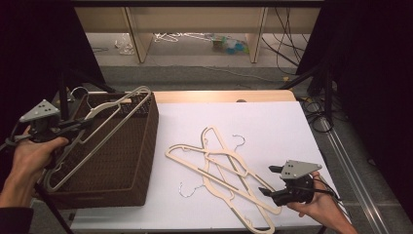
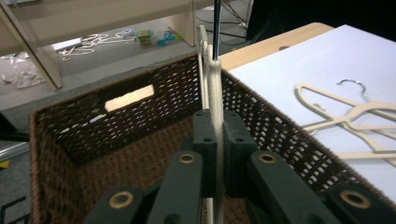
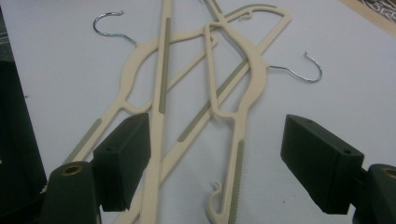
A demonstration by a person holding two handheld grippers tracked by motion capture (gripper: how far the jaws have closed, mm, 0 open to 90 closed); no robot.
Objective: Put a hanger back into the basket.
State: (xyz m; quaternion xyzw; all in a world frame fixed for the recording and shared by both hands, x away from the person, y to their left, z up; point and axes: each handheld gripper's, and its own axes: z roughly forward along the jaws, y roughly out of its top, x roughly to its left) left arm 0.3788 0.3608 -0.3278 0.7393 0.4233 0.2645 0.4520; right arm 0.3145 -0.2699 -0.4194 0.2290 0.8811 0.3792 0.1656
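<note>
No words, numbers, labels or signs can be read anywhere in these pictures.
</note>
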